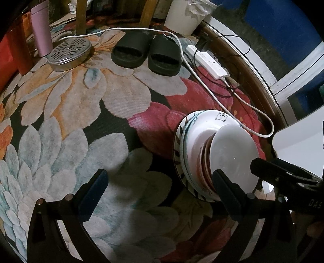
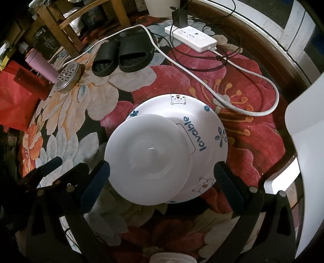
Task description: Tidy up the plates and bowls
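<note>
A stack of dishes stands on the flowered carpet. In the right wrist view a plain white plate [image 2: 147,159] lies on top, off-centre on a white plate with blue "lovable" print [image 2: 204,125]. My right gripper [image 2: 162,178] is open, its fingers on either side of the white plate's near edge. In the left wrist view the stack [image 1: 194,145] shows a leaf-patterned bottom plate, white plates, reddish bowls and the white top plate [image 1: 232,149]. My left gripper [image 1: 162,192] is open and empty, left of the stack. The other gripper [image 1: 283,178] reaches in from the right.
Black slippers [image 1: 145,54], a white power strip [image 1: 208,60] with cables, a perforated metal lid [image 1: 69,52], a pink tumbler [image 1: 41,28] and red containers [image 1: 18,52] lie at the carpet's far side. A white bin [image 1: 184,18] and wooden legs stand behind. A white object [image 2: 303,141] is at right.
</note>
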Demonstrator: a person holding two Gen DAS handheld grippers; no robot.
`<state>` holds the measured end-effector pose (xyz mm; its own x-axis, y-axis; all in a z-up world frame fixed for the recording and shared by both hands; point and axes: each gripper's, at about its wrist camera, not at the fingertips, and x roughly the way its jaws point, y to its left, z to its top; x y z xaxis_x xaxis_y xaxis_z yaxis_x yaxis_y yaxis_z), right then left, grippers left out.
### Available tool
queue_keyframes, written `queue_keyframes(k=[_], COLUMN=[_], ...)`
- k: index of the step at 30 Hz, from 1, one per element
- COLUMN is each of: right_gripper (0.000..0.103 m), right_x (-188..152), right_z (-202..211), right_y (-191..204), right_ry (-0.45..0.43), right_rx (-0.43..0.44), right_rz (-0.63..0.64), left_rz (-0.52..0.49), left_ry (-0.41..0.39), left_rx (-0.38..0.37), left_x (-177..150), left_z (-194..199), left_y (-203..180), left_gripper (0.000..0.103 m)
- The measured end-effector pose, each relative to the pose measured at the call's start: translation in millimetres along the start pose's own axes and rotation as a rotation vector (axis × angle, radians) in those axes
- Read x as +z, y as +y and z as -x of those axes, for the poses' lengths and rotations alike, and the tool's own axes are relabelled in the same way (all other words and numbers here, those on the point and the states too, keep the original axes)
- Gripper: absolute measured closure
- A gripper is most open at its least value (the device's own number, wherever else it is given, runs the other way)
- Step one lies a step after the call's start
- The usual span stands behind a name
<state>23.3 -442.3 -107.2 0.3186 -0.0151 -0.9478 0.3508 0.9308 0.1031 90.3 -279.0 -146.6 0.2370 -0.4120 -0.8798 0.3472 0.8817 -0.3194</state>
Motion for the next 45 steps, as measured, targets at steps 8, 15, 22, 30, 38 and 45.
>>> queue_keyframes(k=[8, 15, 22, 30, 38, 45], right_gripper=[0.000, 0.000, 0.000, 0.000, 0.000, 0.000], right_x=[1, 1, 0, -2, -1, -2], right_z=[1, 1, 2, 2, 2, 3], right_y=[0, 0, 1, 2, 2, 3], right_ry=[-0.004, -0.006, -0.010, -0.011, -0.012, -0.013], right_rx=[0.000, -0.003, -0.007, -0.008, -0.011, -0.012], right_rz=[0.002, 0.000, 0.002, 0.001, 0.002, 0.003], left_rz=[-0.002, -0.001, -0.003, -0.002, -0.003, -0.006], left_ry=[-0.015, -0.024, -0.034, -0.040, -0.044, -0.047], left_rx=[0.012, 0.014, 0.025, 0.032, 0.035, 0.038], left_x=[1, 1, -1, -2, -2, -2], left_z=[5, 7, 10, 11, 12, 13], left_y=[0, 1, 1, 2, 2, 3], left_gripper=[0.001, 0.001, 0.002, 0.002, 0.003, 0.003])
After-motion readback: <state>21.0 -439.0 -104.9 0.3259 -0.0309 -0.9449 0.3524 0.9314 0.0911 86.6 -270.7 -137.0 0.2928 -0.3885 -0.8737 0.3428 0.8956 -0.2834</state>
